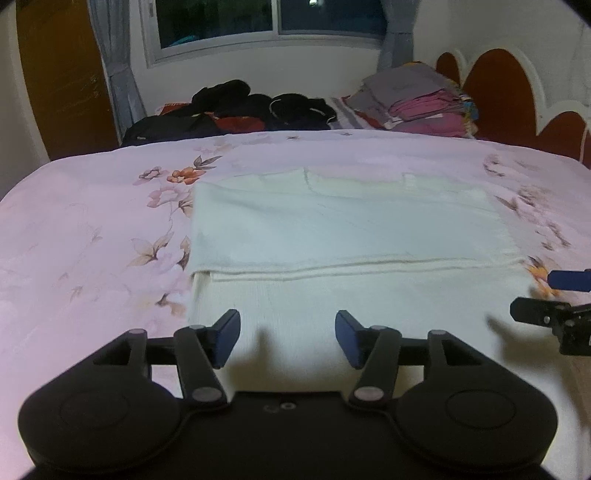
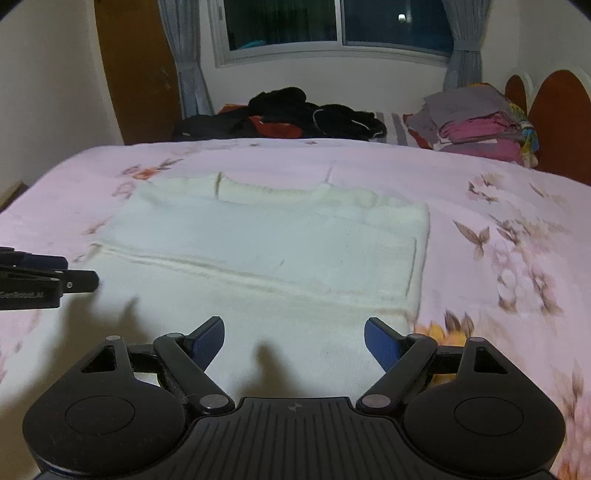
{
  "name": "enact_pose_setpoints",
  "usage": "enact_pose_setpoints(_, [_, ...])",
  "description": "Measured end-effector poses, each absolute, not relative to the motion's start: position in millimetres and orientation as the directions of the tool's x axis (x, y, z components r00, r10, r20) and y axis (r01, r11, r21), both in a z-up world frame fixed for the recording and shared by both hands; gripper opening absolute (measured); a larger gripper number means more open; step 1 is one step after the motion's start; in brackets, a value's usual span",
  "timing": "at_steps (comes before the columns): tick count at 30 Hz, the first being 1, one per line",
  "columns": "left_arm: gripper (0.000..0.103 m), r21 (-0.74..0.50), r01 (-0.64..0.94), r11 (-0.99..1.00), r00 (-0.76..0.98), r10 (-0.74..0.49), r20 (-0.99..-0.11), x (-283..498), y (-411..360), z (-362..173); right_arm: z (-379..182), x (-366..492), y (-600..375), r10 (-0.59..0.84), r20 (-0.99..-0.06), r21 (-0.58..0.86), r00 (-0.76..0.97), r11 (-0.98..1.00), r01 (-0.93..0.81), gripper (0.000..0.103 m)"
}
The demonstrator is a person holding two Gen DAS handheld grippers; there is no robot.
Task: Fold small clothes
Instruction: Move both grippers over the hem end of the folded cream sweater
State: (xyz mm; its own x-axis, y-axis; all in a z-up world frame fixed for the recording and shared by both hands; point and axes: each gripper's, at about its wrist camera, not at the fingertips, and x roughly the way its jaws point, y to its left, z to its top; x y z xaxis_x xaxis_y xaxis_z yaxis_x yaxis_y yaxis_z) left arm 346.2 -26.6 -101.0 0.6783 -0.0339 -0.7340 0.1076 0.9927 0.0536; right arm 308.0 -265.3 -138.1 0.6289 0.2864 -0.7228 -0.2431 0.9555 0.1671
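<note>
A white knitted garment (image 1: 343,229) lies flat on the pink flowered bedspread (image 1: 74,240), its near part folded up over the rest so a hem line runs across it. In the right wrist view the same white garment (image 2: 266,243) shows its ribbed far edge. My left gripper (image 1: 287,338) hovers above the garment's near edge, open, with nothing between its blue pads. My right gripper (image 2: 294,343) also stands open and empty over the near right part of the cloth. Each gripper shows at the edge of the other's view: right gripper (image 1: 554,295), left gripper (image 2: 48,277).
At the far end of the bed lies a heap of dark clothes (image 1: 236,110) and a stack of folded grey and pink clothes (image 1: 417,99). Behind them are a window (image 1: 266,22), curtains and a brown door (image 1: 62,77). A headboard (image 1: 498,85) stands at the right.
</note>
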Motion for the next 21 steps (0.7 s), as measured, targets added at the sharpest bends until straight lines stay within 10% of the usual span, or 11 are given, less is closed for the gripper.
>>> enact_pose_setpoints(21, [0.055,-0.025,0.183,0.983,0.641,-0.138,-0.755,189.2,47.4,-105.0,-125.0,109.1,-266.0,0.189,-0.778,0.152,0.599,0.982,-0.113,0.082])
